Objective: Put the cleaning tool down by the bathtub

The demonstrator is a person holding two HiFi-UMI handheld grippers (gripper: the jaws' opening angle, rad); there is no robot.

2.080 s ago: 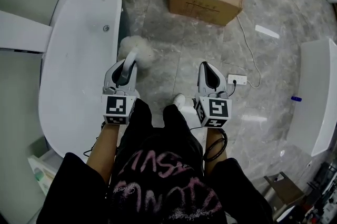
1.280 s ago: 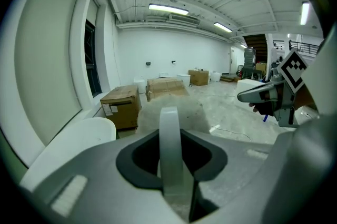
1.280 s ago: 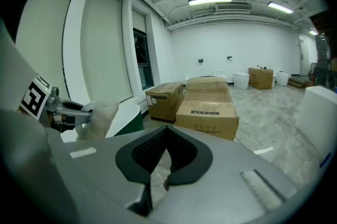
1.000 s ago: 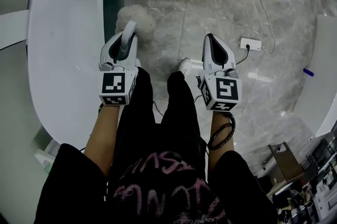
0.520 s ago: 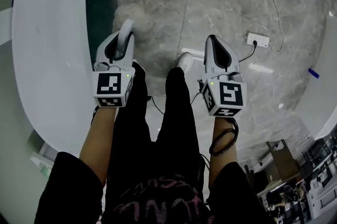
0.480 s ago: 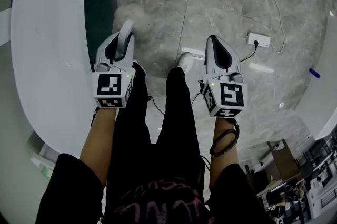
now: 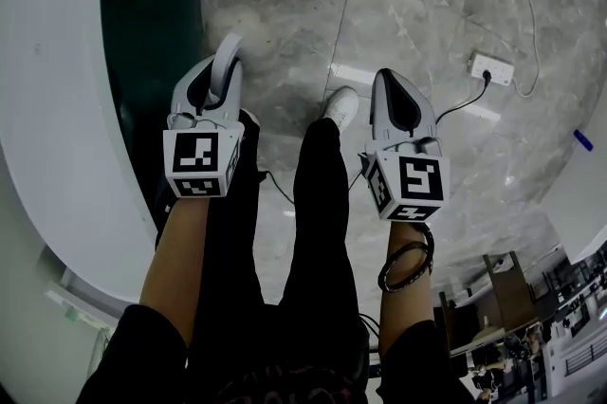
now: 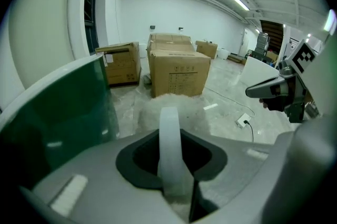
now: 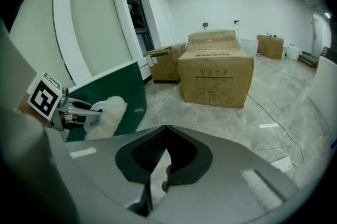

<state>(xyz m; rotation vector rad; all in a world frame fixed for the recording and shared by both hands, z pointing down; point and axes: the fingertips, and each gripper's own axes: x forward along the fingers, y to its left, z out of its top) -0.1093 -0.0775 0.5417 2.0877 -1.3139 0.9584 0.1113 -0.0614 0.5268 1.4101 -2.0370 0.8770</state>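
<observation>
The cleaning tool is a duster with a white strap handle [image 8: 169,139] and a fluffy white head [image 8: 176,104]. My left gripper [image 7: 225,65] is shut on the handle, and the head [image 7: 237,18] hangs pale over the marble floor beyond the jaws. The bathtub has a white rim [image 7: 47,108] and a dark green side [image 7: 142,61], directly left of that gripper. From the right gripper view the duster head [image 9: 108,110] lies against the green side [image 9: 124,89]. My right gripper [image 7: 391,87] is shut with nothing in it, over the floor.
A white shoe [image 7: 341,106] and dark-trousered legs stand between the grippers. A power strip [image 7: 490,67] with its cable lies on the floor at right. Cardboard boxes [image 9: 216,81] stand farther off. A white counter [image 7: 580,203] with a small blue object [image 7: 583,140] borders the right.
The head view has tipped down and closer to the tub: boxes have left it and the green side now shows widely. Both grippers hold their pose, the duster still in the left.
</observation>
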